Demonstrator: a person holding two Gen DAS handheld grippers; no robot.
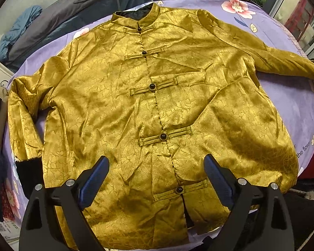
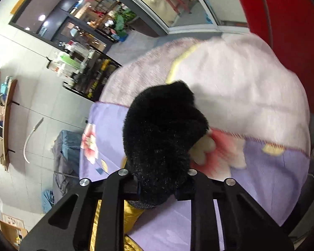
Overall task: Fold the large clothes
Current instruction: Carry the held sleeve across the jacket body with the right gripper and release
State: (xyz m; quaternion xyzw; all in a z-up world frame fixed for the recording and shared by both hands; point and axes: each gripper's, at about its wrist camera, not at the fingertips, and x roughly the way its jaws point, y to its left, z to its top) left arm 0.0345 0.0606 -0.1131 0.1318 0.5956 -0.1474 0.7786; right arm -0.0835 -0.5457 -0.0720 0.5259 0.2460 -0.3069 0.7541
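Gold satin jacket [image 1: 157, 108] lies flat, collar away; left gripper [image 1: 157, 179] hovers wide above its hem; right gripper [image 2: 159, 186] apparently pinches the black furry cuff [image 2: 163, 138], sleeve outstretched.

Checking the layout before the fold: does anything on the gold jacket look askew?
Mostly flat and buttoned, but the gold satin jacket has its two sleeves lying unevenly: one bent down along its side, the other stretched outward, its black furry cuff pinched in the right gripper.
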